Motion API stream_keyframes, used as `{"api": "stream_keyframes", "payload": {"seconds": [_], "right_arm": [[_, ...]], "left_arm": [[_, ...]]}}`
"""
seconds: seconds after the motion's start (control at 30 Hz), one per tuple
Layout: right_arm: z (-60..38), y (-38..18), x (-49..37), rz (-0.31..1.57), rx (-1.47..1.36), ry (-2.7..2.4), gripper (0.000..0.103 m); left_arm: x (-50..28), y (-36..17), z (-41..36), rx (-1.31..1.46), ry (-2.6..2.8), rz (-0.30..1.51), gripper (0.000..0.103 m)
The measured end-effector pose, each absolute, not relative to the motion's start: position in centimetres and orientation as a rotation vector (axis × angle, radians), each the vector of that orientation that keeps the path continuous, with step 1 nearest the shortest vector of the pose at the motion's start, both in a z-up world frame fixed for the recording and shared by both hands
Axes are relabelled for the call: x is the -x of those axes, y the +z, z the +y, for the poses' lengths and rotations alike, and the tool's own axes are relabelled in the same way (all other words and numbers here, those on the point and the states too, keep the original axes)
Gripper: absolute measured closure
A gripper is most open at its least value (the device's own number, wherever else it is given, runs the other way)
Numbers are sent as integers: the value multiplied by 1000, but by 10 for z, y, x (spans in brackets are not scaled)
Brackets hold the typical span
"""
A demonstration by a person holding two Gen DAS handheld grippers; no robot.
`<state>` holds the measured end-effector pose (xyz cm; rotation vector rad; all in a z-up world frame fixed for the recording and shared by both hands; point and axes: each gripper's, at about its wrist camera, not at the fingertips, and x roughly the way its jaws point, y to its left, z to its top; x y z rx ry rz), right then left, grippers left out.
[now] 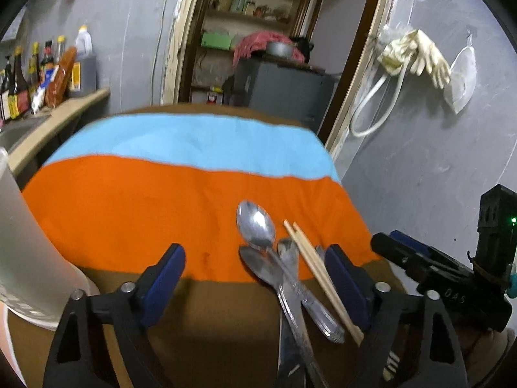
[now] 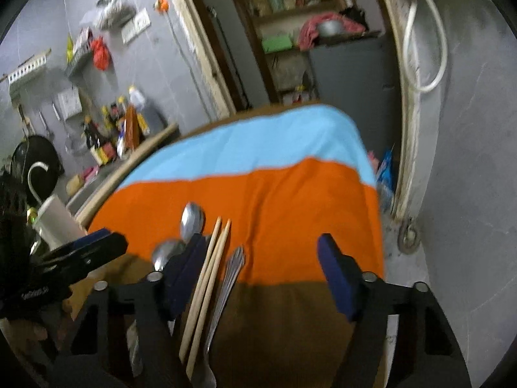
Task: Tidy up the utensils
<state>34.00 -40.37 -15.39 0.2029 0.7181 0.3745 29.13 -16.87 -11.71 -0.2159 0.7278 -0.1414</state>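
A pile of utensils lies on the striped cloth: a large steel spoon [image 1: 257,224], a second spoon [image 1: 263,266] below it, another steel piece [image 1: 303,286], and a pair of wooden chopsticks [image 1: 318,273]. My left gripper [image 1: 255,266] is open, low over the cloth, with the pile just inside its right finger. My right gripper [image 2: 263,260] is open too, with the chopsticks [image 2: 208,278] and a fork [image 2: 231,273] between its fingers, near the left one. The spoons [image 2: 192,220] lie beyond that finger. The right gripper also shows at the left wrist view's right edge [image 1: 429,268].
A white cup-like container [image 1: 22,245] stands at the cloth's left; it also shows in the right wrist view [image 2: 56,220]. The table cloth [image 1: 161,207] has blue, orange and brown bands. A counter with sauce bottles [image 1: 48,71] is far left. A doorway [image 1: 258,48] lies beyond.
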Motion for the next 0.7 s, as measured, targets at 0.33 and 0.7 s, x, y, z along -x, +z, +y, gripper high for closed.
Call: {"api": "stream_keyframes", "payload": {"seconds": [0.33, 0.7], "right_arm": [[-376, -183, -348, 856, -150, 462, 72], [-365, -188, -349, 906, -99, 468, 75]], "left_arm": [[-309, -150, -171, 269, -183, 894, 69], [-323, -157, -174, 364, -247, 956, 84]]}}
